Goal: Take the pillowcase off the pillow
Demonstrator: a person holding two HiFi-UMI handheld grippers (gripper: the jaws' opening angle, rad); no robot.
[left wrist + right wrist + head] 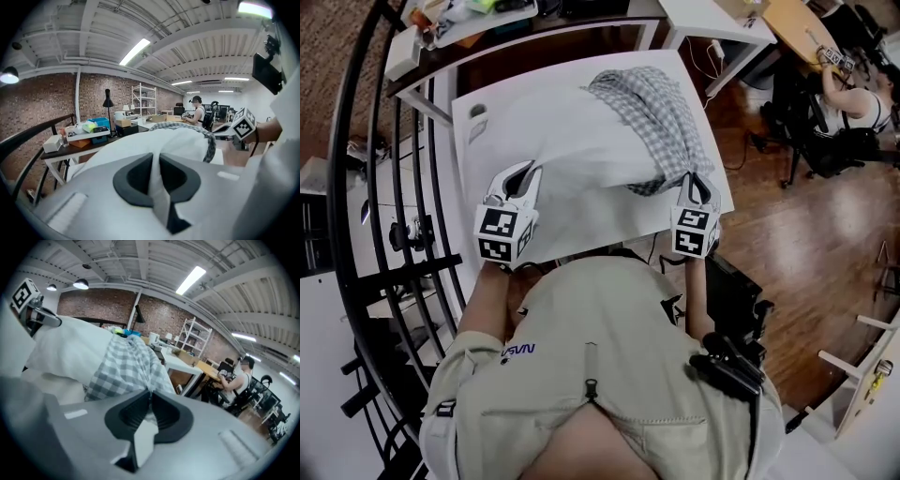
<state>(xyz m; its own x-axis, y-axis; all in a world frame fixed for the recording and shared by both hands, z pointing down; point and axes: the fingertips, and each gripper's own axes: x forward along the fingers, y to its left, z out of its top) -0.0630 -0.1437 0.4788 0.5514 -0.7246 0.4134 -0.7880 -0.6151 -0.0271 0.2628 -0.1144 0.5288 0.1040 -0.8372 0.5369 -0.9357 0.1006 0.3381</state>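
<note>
A white pillow [562, 141] lies across the white table [473, 155]. The grey checked pillowcase [652, 112] is bunched round the pillow's far right end. My left gripper [521, 172] is shut on the pillow's bare white near-left corner; in the left gripper view white cloth [157, 183] is pinched between the dark pads [136, 176]. My right gripper [697, 180] is shut on the near edge of the checked pillowcase, and the check fabric [124, 366] runs into the closed pads [166, 413] in the right gripper view. Both held ends are lifted a little off the table.
A black curved railing [356, 234] runs along the left. A cluttered desk [459, 28] and a second white table [712, 23] stand beyond the far edge. A person sits at a desk at the far right [853, 103]. Wooden floor lies to the right.
</note>
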